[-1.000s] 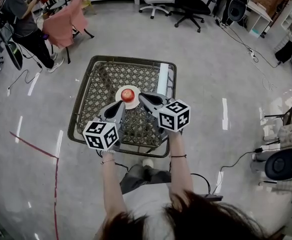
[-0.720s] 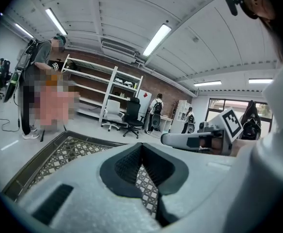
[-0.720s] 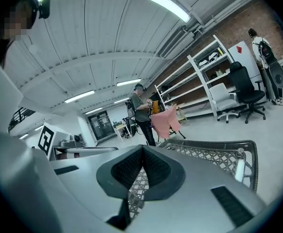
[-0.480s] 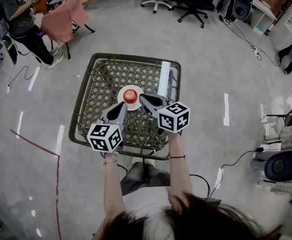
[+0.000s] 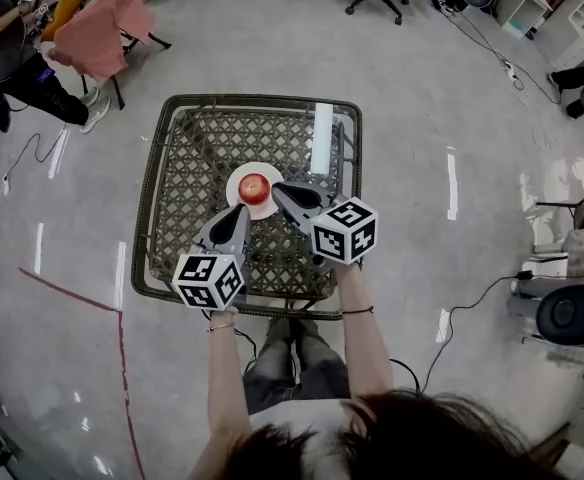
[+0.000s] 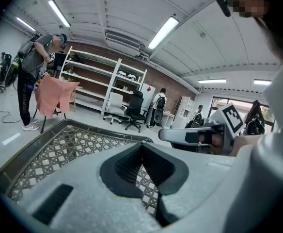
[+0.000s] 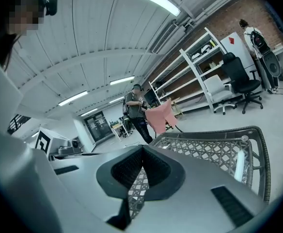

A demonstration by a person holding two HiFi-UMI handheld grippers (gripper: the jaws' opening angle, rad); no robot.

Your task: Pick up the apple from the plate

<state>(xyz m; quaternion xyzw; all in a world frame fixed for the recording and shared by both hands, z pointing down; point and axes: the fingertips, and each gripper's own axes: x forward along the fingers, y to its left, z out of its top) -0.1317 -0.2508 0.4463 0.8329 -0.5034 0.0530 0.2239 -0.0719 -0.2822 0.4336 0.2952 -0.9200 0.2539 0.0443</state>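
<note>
I look down on a lattice-topped table (image 5: 262, 100) standing on a glossy grey floor (image 5: 442, 118), and the apple (image 5: 256, 186) sits on a white plate (image 5: 234, 188) about the middle of the tabletop, a little nearer the far edge than the near one. The apple is red, and nothing grips it. My left gripper (image 5: 240, 211) reaches in from the near edge with its tip just at the plate's near-left rim. In the left gripper view its jaws are pressed together at the tips with nothing between them, only the table's weave showing through the gap behind them. My right gripper (image 5: 277, 188) comes in from the near-right and its tip lies just beside the apple on the plate's right side; I cannot tell whether it touches the fruit. In the right gripper view its jaws also meet at the tips and pinch nothing. The two marker cubes (image 5: 208, 280) ride over the table's near edge, the right one further in than the left. Off the far-left corner a person (image 5: 12, 58) stands by a pink cloth (image 5: 92, 33) draped over a chair.
</note>
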